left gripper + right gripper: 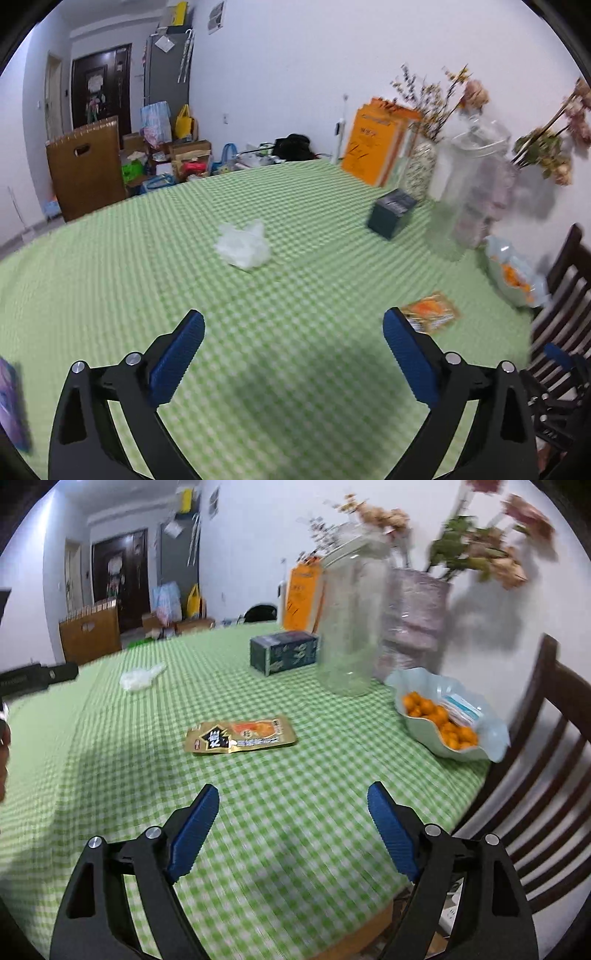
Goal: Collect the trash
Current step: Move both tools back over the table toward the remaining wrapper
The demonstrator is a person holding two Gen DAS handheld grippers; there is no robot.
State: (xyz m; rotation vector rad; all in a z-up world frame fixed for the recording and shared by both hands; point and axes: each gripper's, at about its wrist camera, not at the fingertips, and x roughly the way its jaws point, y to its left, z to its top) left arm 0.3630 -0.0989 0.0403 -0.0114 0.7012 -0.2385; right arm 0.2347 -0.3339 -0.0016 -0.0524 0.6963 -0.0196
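Observation:
A crumpled white plastic wrap [243, 244] lies mid-table on the green checked cloth [295, 350]; it also shows far left in the right wrist view [139, 677]. A gold and orange snack wrapper [240, 735] lies flat ahead of my right gripper [292, 800]; in the left wrist view it [432, 312] lies just beyond the right fingertip. My left gripper [293, 325] is open and empty above the cloth, short of the plastic wrap. My right gripper is open and empty above the cloth.
A dark green box [283, 651], a clear jar [351, 624], a vase of flowers [417, 624] and a pale bowl of orange fruit [448, 716] stand at the right. An orange bag [376, 144] stands behind. A dark wooden chair [535, 775] is by the table's right edge.

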